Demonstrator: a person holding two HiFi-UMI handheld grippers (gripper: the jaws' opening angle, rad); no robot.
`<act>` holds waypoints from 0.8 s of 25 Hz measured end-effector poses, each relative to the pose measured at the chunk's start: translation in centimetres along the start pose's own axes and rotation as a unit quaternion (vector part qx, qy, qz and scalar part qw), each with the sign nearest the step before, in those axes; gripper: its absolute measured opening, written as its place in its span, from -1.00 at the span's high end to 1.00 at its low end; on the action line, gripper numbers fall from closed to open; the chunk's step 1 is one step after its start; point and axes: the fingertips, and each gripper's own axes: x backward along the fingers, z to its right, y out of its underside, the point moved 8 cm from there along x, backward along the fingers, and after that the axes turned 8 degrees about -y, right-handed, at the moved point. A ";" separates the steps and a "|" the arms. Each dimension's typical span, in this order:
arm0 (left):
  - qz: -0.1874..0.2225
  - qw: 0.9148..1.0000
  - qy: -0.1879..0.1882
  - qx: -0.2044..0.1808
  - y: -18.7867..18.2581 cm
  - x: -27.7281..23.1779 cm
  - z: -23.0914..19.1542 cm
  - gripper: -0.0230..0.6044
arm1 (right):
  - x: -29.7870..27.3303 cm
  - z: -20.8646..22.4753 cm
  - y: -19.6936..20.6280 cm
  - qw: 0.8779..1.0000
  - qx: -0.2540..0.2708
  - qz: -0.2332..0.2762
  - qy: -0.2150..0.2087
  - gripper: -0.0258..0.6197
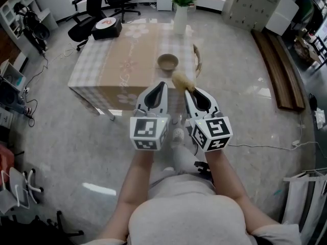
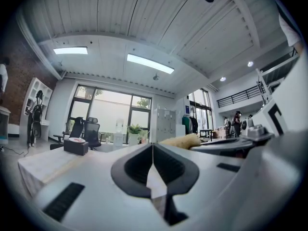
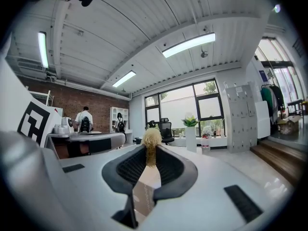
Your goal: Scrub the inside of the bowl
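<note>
Before the near edge of the checked-cloth table [image 1: 102, 70], two grippers are held side by side.
The left gripper [image 1: 163, 85] is closed, with nothing between its jaws. The right gripper [image 1: 187, 91] is clamped on a straw-coloured brush [image 1: 180, 79], whose tuft juts past the tips. The brown bowl [image 1: 167, 62] is set upright on the table's right part, beyond the brush and apart from it.

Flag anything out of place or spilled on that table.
Nothing stands out. The bowl sits upright on the table, the vase stands straight, and nothing is spilled. The right gripper holds the brush.
</note>
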 end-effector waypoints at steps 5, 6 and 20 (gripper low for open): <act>-0.006 1.000 -0.009 -0.004 0.1 -2.8 -0.5 0.89 | -2.2 1.9 0.0 1.000 -0.008 0.010 -0.020 0.73; -0.006 1.000 -0.011 -0.005 0.0 -3.4 -0.7 0.89 | -2.7 2.4 0.0 1.000 -0.010 0.011 -0.020 0.73; -0.052 0.999 -0.004 -0.008 2.5 -14.3 -1.9 0.88 | -11.0 11.5 0.5 0.999 -0.019 -0.018 -0.035 0.73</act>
